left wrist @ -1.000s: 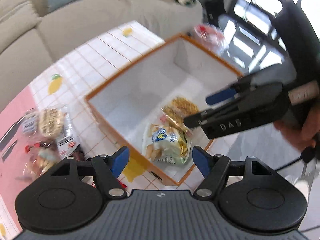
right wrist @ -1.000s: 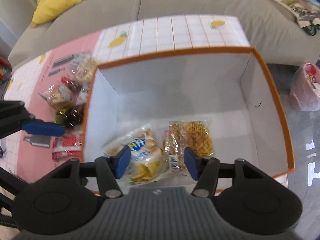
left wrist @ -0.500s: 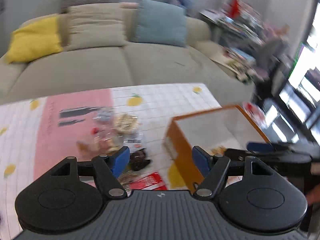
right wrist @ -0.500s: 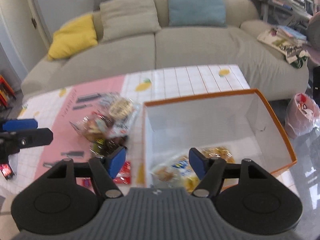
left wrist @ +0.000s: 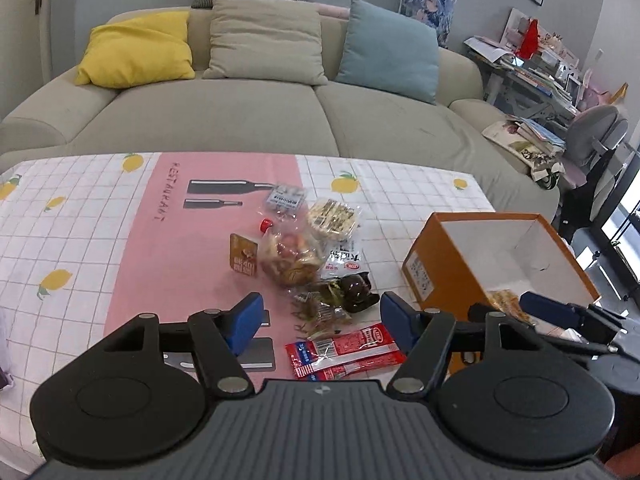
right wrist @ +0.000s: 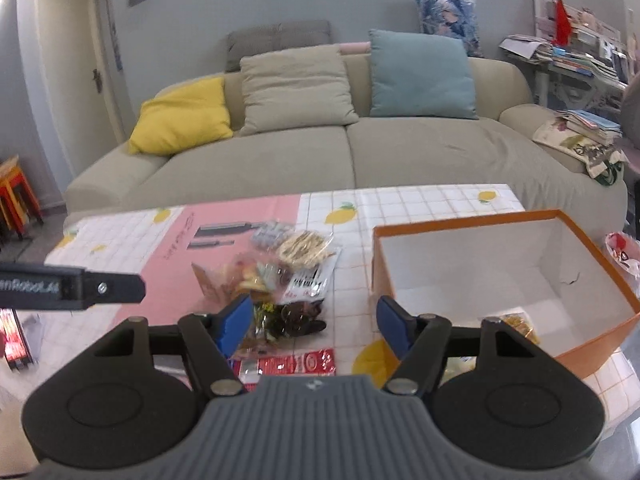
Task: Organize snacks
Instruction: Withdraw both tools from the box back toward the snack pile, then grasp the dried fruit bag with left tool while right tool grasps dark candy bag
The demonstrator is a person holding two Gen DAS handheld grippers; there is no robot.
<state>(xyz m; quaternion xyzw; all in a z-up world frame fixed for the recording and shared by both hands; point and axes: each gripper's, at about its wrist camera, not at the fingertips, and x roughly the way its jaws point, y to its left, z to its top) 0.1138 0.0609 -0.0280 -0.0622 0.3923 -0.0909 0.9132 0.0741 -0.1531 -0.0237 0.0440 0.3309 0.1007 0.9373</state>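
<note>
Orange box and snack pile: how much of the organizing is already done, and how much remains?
Done: at least one yellow snack packet lies inside the orange box. In hand: nothing; the left gripper and the right gripper are both open and empty, facing the pile. Left: most of the job, including the red packet, the dark packet and the clear bags on the tablecloth.

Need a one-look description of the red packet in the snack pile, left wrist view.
Start at the orange box on the checked tablecloth. The snack pile lies to its left; the red packet is the pile's nearest item. It is the only flat, long, bright red wrapper with white labels.
</note>
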